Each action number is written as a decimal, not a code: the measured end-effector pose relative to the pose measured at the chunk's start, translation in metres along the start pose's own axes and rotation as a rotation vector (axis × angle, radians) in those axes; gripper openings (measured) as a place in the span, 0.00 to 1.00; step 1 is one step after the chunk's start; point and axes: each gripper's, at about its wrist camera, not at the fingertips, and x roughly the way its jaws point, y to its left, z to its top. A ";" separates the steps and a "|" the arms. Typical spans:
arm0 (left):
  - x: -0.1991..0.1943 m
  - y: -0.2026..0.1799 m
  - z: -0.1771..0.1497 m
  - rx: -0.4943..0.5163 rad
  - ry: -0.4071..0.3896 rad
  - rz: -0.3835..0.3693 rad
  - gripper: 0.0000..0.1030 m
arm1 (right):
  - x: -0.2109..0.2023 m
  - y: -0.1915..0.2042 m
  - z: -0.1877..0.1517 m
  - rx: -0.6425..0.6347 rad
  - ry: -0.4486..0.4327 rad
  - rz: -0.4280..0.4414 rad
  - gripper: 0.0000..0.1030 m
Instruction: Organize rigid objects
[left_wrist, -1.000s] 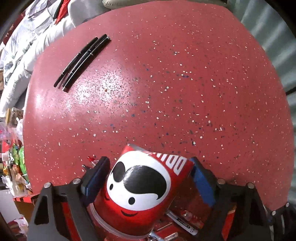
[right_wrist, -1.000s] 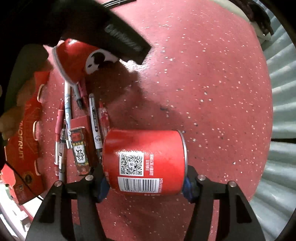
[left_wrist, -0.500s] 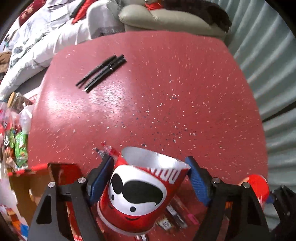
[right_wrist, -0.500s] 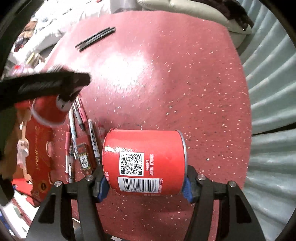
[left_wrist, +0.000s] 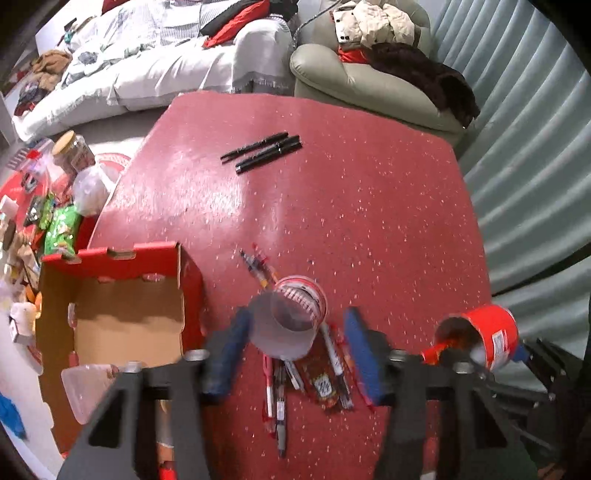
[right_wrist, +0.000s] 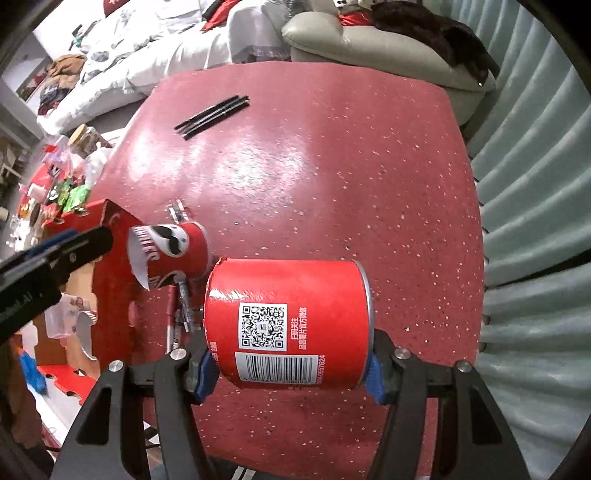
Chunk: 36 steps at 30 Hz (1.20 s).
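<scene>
My left gripper (left_wrist: 295, 319) looks released: one pad (left_wrist: 236, 343) touches the moustache can (left_wrist: 284, 332), but the other pad stands clear of it, so nothing is pinching it. That is my main worry. The can sits low in the left wrist view, toward 6 o'clock, apparently perched on the loose pens (left_wrist: 334, 360) on the red table (left_wrist: 369, 221). Blur keeps me from telling whether it is fully settled. On round pens it could roll or tip, scatter them, or bump the cardboard box (left_wrist: 122, 254) at 8 o'clock. From the left wrist I look straight down its open mouth. In the right wrist view it leans, with its long axis running from the mouth at about 7 o'clock to the closed end at about 2 o'clock. My right gripper (right_wrist: 290, 369) is clenched on the barcode can (right_wrist: 288, 325), which is held above the table at 6 o'clock in that view. Its long axis lies across the jaws, with the metal rim at 3 o'clock and the ragged cut end at 9 o'clock. Squeezed end to end, that cut edge could buckle and let the can slip.
</scene>
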 end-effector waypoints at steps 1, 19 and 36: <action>0.001 0.003 -0.001 -0.005 0.008 -0.008 0.47 | -0.001 0.004 0.001 -0.009 -0.001 0.001 0.64; 0.075 -0.044 0.007 0.286 -0.060 0.137 0.98 | -0.007 -0.024 -0.013 0.078 0.011 -0.004 0.64; 0.156 -0.061 0.023 0.207 0.065 0.118 0.66 | 0.013 -0.049 -0.010 0.079 0.061 -0.018 0.64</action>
